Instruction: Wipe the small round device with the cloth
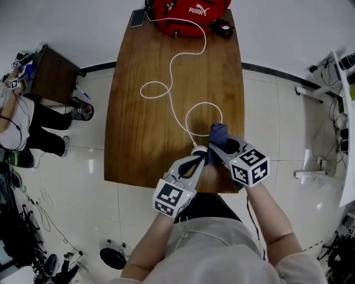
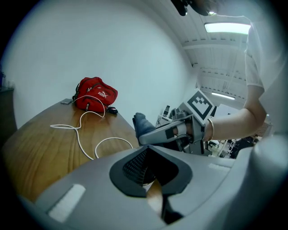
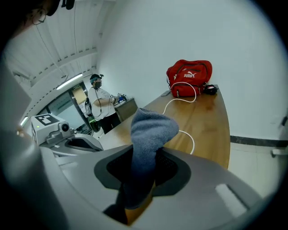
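Device (image 1: 198, 149), small, round and pale, lies on the bench (image 1: 138, 127) near its front edge, at the end of a white cable (image 1: 172, 72). Far left of the device, a person (image 1: 16, 119) is on the tiled floor beside a dark side table (image 1: 52, 75). Just left of the device and nearer the camera is the left gripper (image 1: 201, 156). Its fingers are together with their tips right at the device. Its own view shows only a pale rim under the pads, so I cannot tell whether they pinch the device or merely rest on it. From the device the cable makes one loop just behind it, curls again further back and runs to a red bag (image 1: 186, 14) at the bench's far end. A phone (image 1: 137, 18) lies left of the bag and a small black item (image 1: 223, 28) right of it. Just right of the device is the cloth (image 1: 218, 133), dark blue, clamped between the fingers of the right gripper (image 1: 219, 145) and bunched out past their tips. It sits close beside the device, but contact cannot be made out.
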Available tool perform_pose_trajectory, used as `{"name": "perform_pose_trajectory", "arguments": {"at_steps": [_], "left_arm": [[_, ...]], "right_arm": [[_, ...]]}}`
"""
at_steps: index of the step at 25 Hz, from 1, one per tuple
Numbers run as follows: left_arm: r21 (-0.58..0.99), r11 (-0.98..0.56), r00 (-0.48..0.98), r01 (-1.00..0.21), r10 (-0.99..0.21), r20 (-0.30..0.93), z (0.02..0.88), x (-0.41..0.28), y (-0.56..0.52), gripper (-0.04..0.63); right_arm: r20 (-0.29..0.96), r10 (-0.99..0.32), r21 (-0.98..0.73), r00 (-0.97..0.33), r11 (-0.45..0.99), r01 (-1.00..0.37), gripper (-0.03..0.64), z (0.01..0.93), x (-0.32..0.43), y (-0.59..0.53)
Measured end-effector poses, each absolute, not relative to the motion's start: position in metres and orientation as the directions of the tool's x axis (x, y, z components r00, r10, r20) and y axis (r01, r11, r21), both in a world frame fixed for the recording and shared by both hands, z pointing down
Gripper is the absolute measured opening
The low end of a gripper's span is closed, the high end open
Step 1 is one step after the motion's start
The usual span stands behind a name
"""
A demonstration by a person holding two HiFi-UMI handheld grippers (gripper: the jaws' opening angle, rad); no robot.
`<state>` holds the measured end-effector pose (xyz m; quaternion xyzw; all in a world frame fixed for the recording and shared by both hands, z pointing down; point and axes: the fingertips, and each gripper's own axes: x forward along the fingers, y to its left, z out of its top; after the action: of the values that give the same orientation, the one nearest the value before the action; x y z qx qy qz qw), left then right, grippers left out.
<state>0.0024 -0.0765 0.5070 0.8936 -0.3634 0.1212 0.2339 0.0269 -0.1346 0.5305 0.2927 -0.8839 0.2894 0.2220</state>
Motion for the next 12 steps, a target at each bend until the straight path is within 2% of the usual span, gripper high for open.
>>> {"name": "perform_pose_trajectory", "arguments": {"at_steps": [5,12], "left_arm": [[0.382,-0.61,0.719,-0.694,-0.595,0.359,0.507,-0.001,-0.073,0.006],[0.375,-0.625,0.729,-0.685,-0.594,0.34,0.505,0.0,-0.077,0.006]], "right_arm": [[0.622,-0.37,-0.397,-0.69,0.61,-0.686,0.115,0.573,0.035,-0.133],[0.678,-0.321,-0.412,-0.661,0.579,-0.704,0.115,0.61,0.038,-0.124]]}}
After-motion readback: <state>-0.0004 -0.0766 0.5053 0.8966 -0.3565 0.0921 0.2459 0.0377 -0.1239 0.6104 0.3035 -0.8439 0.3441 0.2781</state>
